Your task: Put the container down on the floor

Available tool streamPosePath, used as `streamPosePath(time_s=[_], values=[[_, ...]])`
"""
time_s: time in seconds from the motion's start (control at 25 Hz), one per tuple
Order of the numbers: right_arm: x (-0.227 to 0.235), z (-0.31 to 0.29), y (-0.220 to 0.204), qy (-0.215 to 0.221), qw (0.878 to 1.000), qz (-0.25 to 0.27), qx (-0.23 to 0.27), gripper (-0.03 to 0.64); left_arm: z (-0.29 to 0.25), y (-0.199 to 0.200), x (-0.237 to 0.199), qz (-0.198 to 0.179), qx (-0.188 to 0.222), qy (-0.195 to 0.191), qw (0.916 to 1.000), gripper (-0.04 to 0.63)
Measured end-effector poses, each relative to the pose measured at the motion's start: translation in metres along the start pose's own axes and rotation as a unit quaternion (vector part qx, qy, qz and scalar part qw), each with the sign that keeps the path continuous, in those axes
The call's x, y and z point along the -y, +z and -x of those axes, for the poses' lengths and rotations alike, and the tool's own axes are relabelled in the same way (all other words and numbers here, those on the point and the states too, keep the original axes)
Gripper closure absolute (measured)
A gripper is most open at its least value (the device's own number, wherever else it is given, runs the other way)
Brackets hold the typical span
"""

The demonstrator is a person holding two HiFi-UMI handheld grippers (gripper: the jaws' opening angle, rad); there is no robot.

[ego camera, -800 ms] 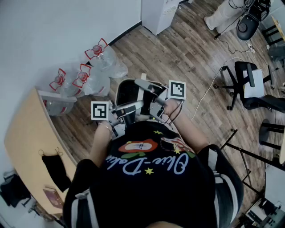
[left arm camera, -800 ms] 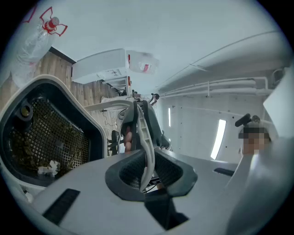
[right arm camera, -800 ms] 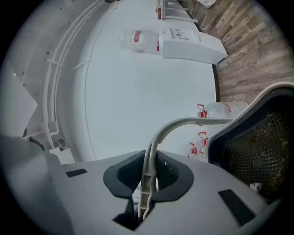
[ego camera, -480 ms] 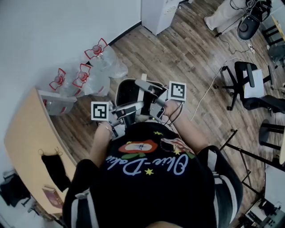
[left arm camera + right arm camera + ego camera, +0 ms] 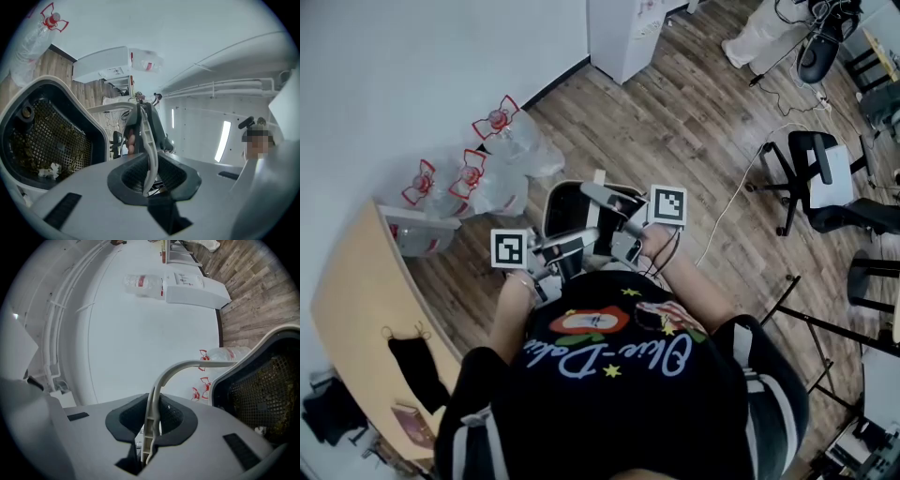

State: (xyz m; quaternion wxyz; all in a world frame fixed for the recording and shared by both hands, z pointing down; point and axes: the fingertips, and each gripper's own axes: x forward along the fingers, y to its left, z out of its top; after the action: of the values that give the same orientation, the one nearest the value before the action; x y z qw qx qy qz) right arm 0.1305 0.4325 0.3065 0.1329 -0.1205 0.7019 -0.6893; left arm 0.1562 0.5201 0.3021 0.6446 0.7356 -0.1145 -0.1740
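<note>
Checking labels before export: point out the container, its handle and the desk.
container [image 5: 56, 140]: left gripper view, on the mesh inner wall.
handle [image 5: 197, 363]: right gripper view, on the arched bar.
desk [image 5: 356, 291]: head view, on the bare wooden top.

— What stands along the white wall [image 5: 412, 66]?
— Three clear water jugs [image 5: 523, 141] with red handles, bunched together, and a white cabinet [image 5: 623, 37] farther along.
— And at the left?
— A pale wooden tabletop [image 5: 356, 300]. A black face mask [image 5: 417, 361] lies on it, and there is a small pinkish item near its edge, too small to tell.
— To the right?
— A black office chair [image 5: 816, 178], with a white cable [image 5: 736, 192] trailing near it.
</note>
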Motion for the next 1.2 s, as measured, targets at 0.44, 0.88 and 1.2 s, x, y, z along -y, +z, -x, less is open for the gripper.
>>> streamPosePath(time_s=[0.44,0.88,1.2], values=[[0.006,0.011,0.006,-0.006,1.0,-0.001,-0.01,0.575,-0.012,-0.004,-0.009,-0.002,0.006,0.005,1.0,0.546],[0.007,0.063,0.044,-0.004,1.0,-0.006,-0.017,0.575,-0.077,-0.012,-0.013,-0.008,0.013,0.013,0.9998,0.548],[0.012,0.066,0.046,-0.012,1.0,-0.004,0.005,0.575,-0.076,-0.012,-0.019,-0.008,-0.001,0.005,0.9999,0.546]])
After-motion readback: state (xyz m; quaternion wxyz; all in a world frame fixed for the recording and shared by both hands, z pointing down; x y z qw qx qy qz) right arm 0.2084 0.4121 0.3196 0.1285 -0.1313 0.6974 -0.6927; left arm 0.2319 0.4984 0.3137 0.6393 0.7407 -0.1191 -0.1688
